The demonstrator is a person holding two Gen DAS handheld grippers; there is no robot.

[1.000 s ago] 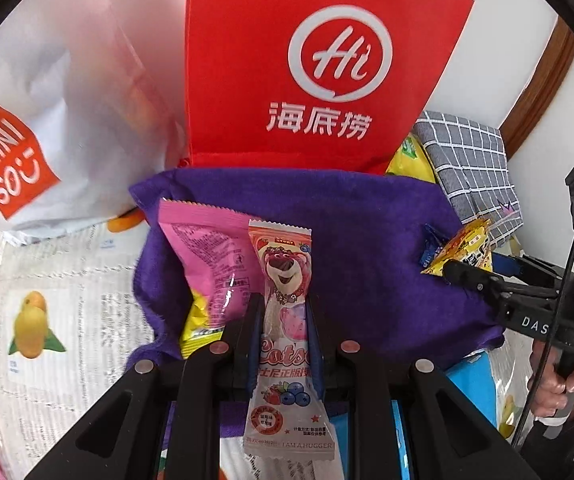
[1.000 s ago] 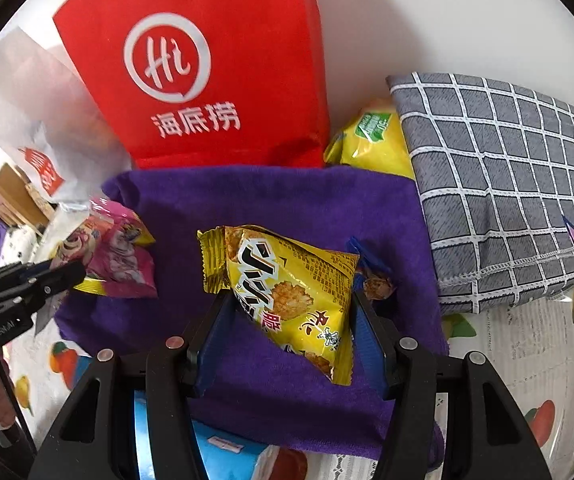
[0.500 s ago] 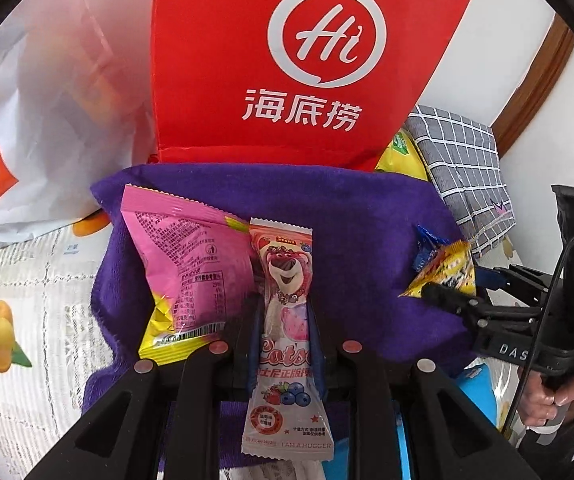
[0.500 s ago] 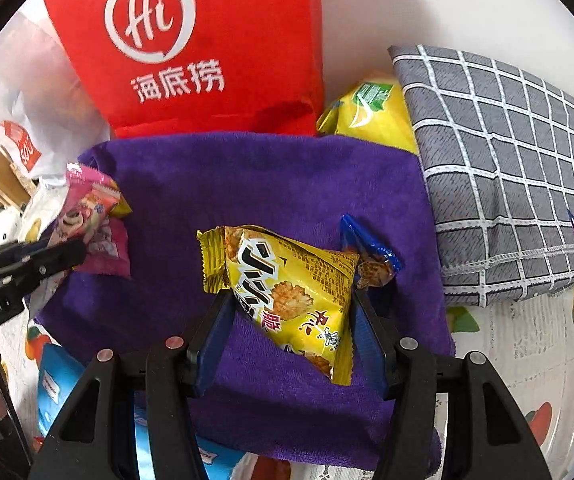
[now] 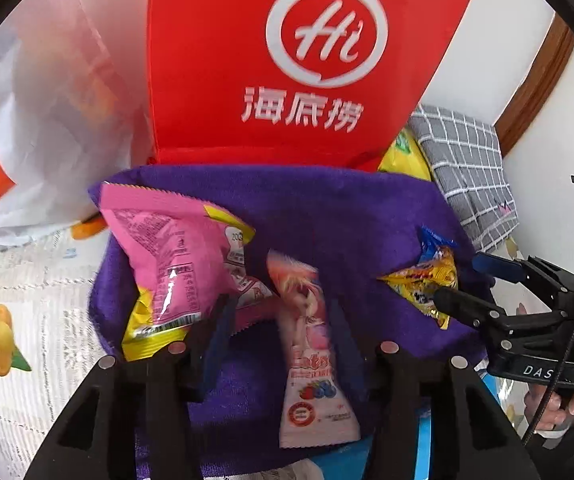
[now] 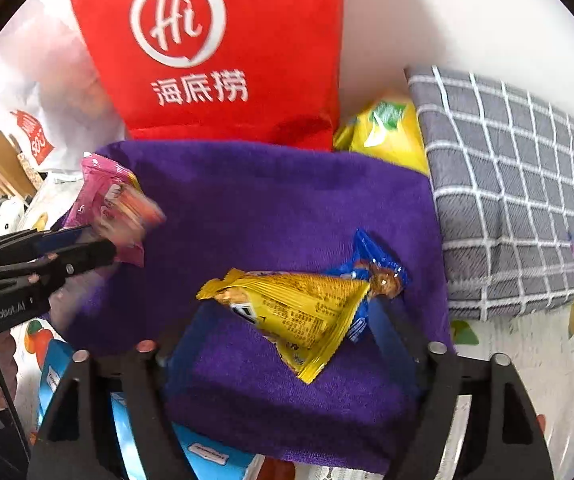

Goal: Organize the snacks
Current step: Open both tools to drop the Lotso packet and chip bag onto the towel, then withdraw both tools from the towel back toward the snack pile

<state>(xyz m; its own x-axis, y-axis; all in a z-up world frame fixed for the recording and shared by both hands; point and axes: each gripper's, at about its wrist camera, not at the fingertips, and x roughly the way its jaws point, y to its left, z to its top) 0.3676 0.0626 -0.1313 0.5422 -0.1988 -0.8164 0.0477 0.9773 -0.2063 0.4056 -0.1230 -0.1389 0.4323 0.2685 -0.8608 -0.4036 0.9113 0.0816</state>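
Snacks lie on a purple towel spread before a red bag that stands upright against the wall. The left gripper has its jaws spread wide, and a slim pink sachet lies blurred between them, touching neither finger as far as the left wrist view shows. Just left of it a pink packet with yellow ends rests on the towel, its lower corner over the left finger. The right gripper is likewise open, its blue-padded fingers well apart, with a yellow pack lying loose between them; whether the pack touches the right-hand finger cannot be told. A small blue wrapper sits at the yellow pack's far end. A grey checked cloth lies right of the towel, a yellow bag is wedged behind, and a white bag stands left of the red one.
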